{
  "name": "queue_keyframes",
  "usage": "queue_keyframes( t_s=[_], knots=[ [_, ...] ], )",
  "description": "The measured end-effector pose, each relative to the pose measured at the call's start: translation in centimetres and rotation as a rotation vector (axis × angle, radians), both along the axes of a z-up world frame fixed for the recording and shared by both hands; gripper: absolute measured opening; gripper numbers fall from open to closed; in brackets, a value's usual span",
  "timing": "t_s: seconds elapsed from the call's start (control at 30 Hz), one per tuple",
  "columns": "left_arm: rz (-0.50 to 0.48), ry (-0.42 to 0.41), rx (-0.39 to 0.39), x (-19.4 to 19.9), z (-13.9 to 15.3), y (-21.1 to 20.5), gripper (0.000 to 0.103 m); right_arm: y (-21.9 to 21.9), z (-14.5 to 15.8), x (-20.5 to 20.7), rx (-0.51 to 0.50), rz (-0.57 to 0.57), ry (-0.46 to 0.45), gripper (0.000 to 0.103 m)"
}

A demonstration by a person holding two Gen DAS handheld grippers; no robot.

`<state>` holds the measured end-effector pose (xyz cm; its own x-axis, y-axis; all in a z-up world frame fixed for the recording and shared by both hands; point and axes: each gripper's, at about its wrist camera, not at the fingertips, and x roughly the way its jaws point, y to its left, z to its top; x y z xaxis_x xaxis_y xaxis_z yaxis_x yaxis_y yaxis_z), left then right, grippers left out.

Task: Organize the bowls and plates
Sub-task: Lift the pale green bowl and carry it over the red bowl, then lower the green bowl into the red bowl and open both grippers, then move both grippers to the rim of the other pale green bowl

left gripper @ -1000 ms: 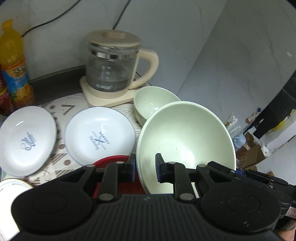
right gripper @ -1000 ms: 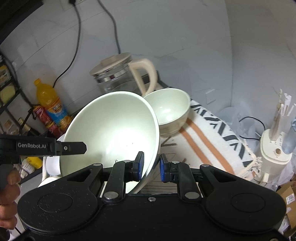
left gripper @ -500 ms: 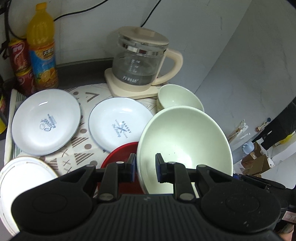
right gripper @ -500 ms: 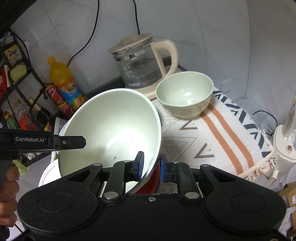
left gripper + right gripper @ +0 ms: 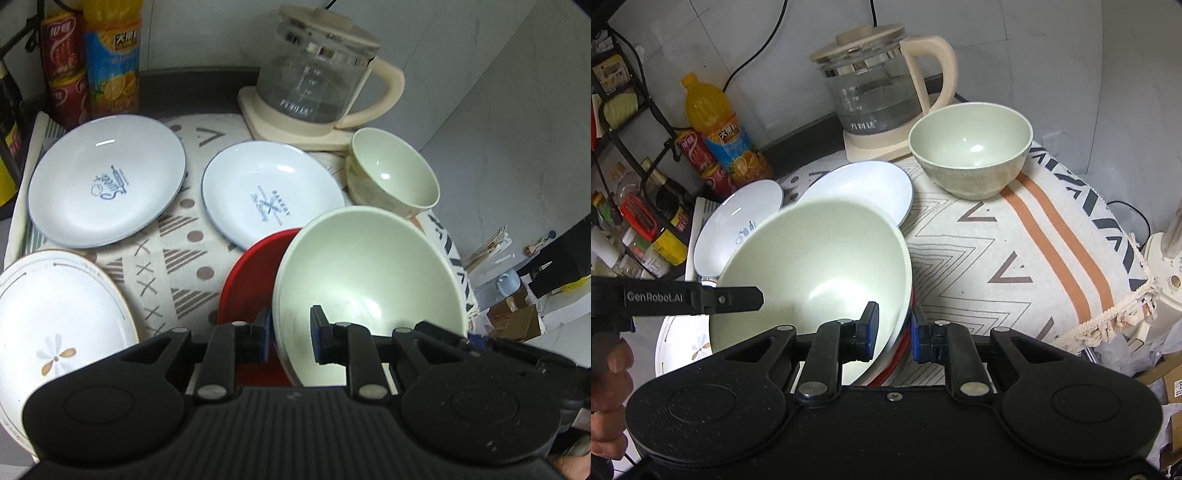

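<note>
Gripping both claws [image 5: 288,338] [image 5: 892,332], pale-green glossy big bowl [image 5: 369,280] tilts.

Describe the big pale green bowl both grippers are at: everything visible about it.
The large pale green bowl is wide, shallow-sided and glossy, like glazed ceramic or melamine, empty, with a light glare inside. It is tilted, not level. The left gripper pinches its near-left rim and the right gripper its right rim, one finger inside and one outside each. A red plate sits right below it; whether they touch is unclear.
</note>
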<state>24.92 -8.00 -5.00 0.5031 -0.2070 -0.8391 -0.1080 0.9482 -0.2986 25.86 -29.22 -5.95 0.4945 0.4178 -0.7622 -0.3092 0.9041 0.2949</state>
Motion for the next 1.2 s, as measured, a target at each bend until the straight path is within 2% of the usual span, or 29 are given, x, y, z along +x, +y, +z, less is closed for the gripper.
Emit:
queue_keyframes(
  t_s=[0.23,0.33,0.4,0.57,0.63,0.67,0.73,0.77,0.83,1.03,1.1,1.2],
  knots=[
    [0.020,0.028,0.001,-0.1,-1.3,0.7,0.020,1.0,-0.7,0.0,-0.038,0.032,0.012,0.016],
    [0.033,0.036,0.011,-0.1,-1.3,1.0,0.023,1.1,-0.6,0.1,-0.050,0.023,0.003,0.016],
    [0.038,0.024,0.022,-0.1,-1.2,1.1,0.024,1.2,-0.7,0.3,-0.054,0.021,0.000,0.011],
    [0.032,0.018,0.036,0.2,-0.7,1.5,0.025,1.3,-0.7,0.3,-0.044,0.018,0.002,0.011],
    [0.038,0.011,0.050,0.3,-0.2,1.7,0.035,1.1,-0.7,0.3,-0.025,0.009,0.017,0.013],
    [0.044,0.009,0.063,0.3,0.1,1.7,0.039,0.9,-0.6,0.3,-0.014,-0.001,0.022,0.015],
    [0.053,-0.002,0.073,0.3,0.6,1.9,0.058,0.7,-0.3,0.3,-0.010,-0.020,0.016,0.033],
    [0.057,-0.007,0.072,0.4,0.8,2.0,0.062,0.6,-0.1,0.2,-0.007,-0.026,0.005,0.043],
    [0.061,-0.008,0.079,0.6,1.1,2.1,0.072,0.3,0.3,0.2,0.003,-0.037,-0.007,0.049],
    [0.062,0.001,0.113,1.9,1.3,2.2,0.084,-0.6,0.5,0.9,0.020,-0.086,-0.015,0.066],
    [0.050,-0.002,0.114,2.2,1.3,2.1,0.085,-0.8,0.6,1.0,0.022,-0.099,-0.018,0.076],
    [0.033,0.002,0.124,2.9,1.2,1.8,0.085,-1.2,0.6,1.3,0.025,-0.124,-0.026,0.079]
  ],
)
